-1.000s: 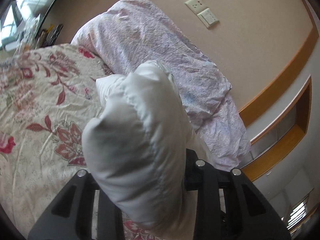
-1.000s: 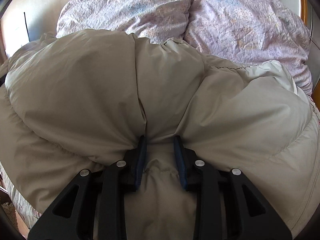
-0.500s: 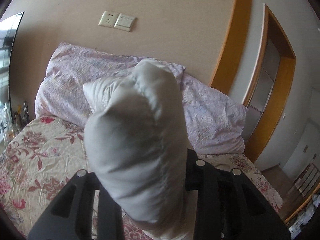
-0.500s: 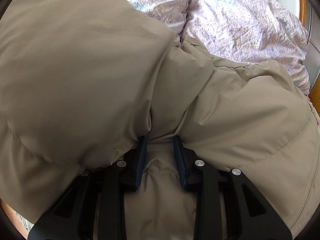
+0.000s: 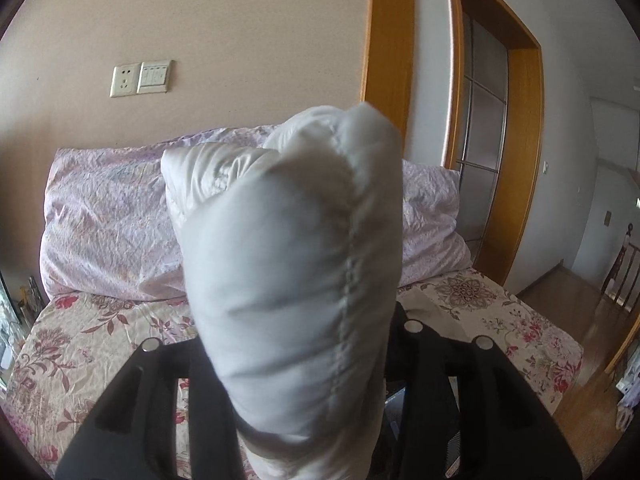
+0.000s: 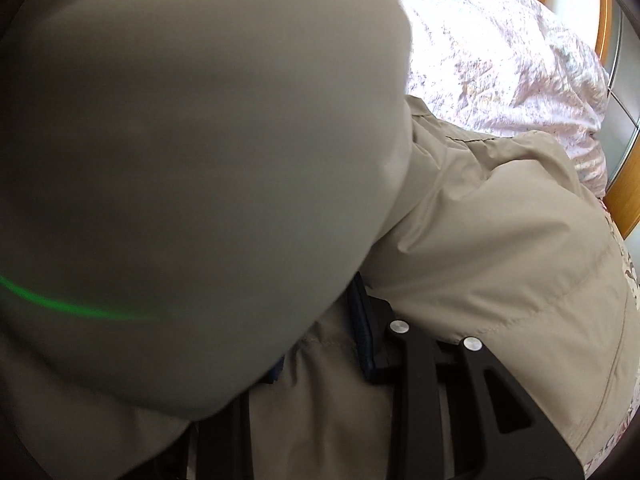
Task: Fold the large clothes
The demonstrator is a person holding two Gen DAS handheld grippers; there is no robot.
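A puffy beige down jacket lies on the bed. My left gripper is shut on a thick padded part of the jacket, which stands up between the fingers and hides the fingertips. My right gripper is shut on a fold of the jacket; a blue pad shows on the right finger. A large blurred bulge of the jacket hangs close over the right wrist camera and hides the left finger.
A floral bedsheet covers the bed. Two lilac pillows lean against the beige wall, also seen in the right wrist view. A wall socket and switch sit above. A wooden door frame stands to the right.
My left gripper has swung right and tilted up with the jacket part, so the door has come into view. A jacket bulge has swung over the right wrist view and covers most of it.
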